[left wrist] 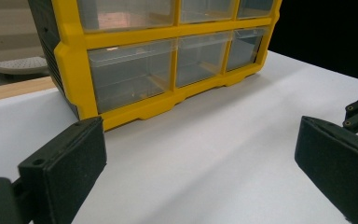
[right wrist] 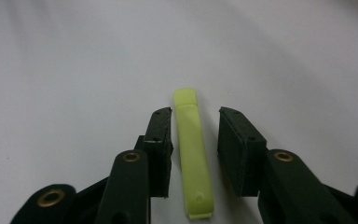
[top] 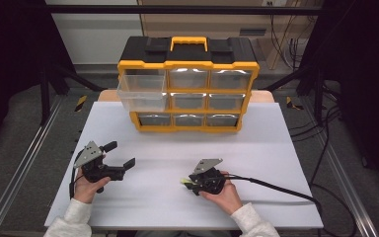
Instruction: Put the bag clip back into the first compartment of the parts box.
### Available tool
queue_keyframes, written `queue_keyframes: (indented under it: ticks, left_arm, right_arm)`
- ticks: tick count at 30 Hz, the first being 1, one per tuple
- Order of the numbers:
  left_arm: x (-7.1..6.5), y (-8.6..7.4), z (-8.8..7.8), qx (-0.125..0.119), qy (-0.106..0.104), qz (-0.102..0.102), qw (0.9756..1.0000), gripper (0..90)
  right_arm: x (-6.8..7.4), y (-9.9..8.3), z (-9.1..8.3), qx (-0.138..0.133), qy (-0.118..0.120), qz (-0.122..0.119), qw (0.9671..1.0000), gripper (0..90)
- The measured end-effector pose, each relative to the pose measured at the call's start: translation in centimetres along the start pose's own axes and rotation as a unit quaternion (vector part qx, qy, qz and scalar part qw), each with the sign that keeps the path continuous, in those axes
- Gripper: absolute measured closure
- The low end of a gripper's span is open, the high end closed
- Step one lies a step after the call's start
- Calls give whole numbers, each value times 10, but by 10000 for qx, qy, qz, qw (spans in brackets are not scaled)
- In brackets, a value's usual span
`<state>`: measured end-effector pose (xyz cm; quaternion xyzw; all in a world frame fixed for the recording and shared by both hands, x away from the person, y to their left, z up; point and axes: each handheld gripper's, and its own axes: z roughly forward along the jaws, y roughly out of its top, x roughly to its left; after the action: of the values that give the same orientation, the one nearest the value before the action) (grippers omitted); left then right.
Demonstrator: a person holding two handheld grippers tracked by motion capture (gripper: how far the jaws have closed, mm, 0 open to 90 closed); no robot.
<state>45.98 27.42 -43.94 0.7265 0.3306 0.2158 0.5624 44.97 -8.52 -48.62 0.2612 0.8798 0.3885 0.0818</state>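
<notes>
One yellow-green strip (right wrist: pixel 193 154) lies lengthwise between right tongs (right wrist: pixel 195 122).

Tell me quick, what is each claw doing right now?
Left claw: wide open, nothing between its jaws.
Right claw: open around the yellow-green stick, gaps on both sides, not gripping it yet.

Bright, even overhead light on the white table (top: pixel 177 148), dark surroundings, glare on drawer fronts, close jaws softly blurred.
</notes>
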Motion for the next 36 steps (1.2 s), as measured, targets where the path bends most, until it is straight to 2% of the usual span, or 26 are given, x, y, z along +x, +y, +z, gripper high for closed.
queue_keyframes:
  ticks: [6, 11, 21, 28, 36]
  left_arm:
    - [-1, 0, 0, 7, 26, 21, 10000, 19]
    - [0, 0, -1, -7, 32, 14, 10000, 19]
    - [0, 0, -1, -1, 53, 40, 10000, 19]
    - [-2, 0, 0, 37, 63, 110, 9999, 18]
    - [-1, 0, 0, 29, 83, 96, 9999, 17]
  right_arm:
    - [-1, 0, 1, 81, 31, -26, 10000, 737]
    - [-1, 0, 1, 101, 52, 7, 9999, 772]
    - [-3, 1, 0, 76, 38, 13, 10000, 779]
    - [-3, 6, -10, -50, 56, -16, 10000, 779]
    - [-4, 11, -24, -219, 88, -8, 9997, 780]
